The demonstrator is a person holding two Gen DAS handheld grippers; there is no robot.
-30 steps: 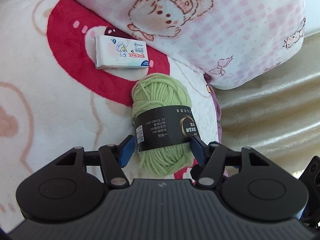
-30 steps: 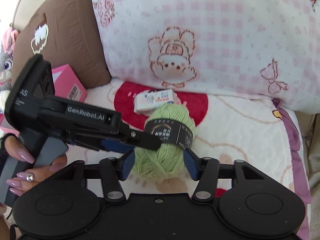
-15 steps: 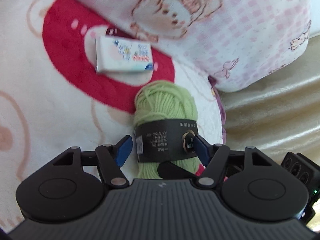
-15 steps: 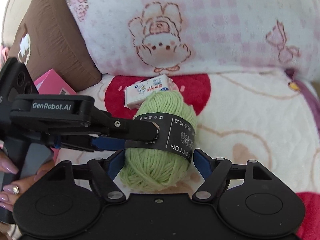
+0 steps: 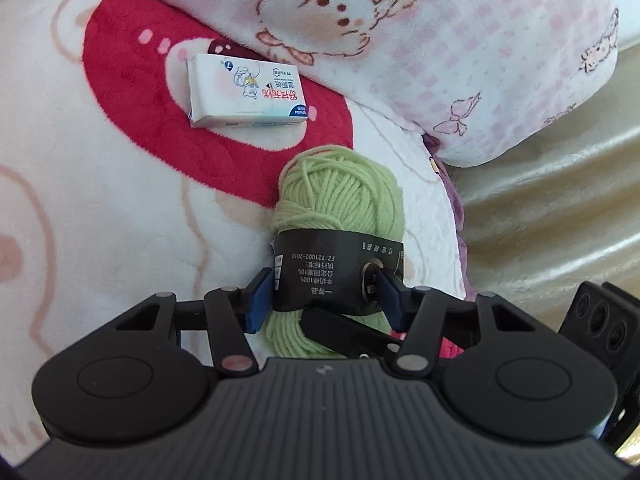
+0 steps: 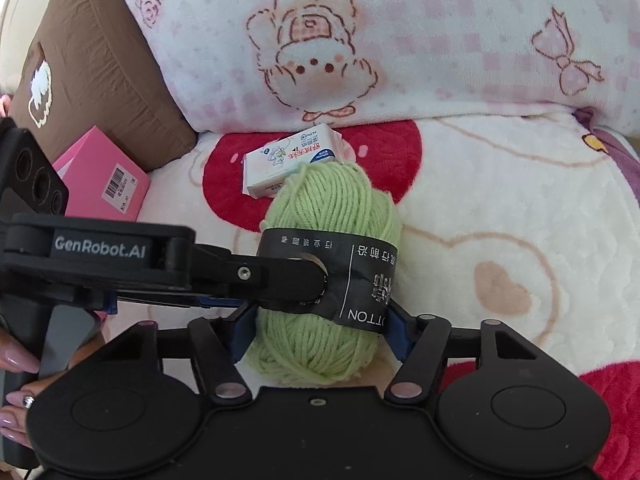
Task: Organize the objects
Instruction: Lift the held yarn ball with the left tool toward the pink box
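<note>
Covering the seat beneath you is a plush white blanket with red shapes, a pink checked cushion behind. Your left gripper and right gripper both close on the green yarn ball, pads pressing it, near a tissue pack.

The left gripper is closing on a ball of green yarn, and its blue pads press the black paper band from both sides. The yarn lies on a white and red blanket. A small white pack of tissues lies further away, near a pink pillow.
</note>
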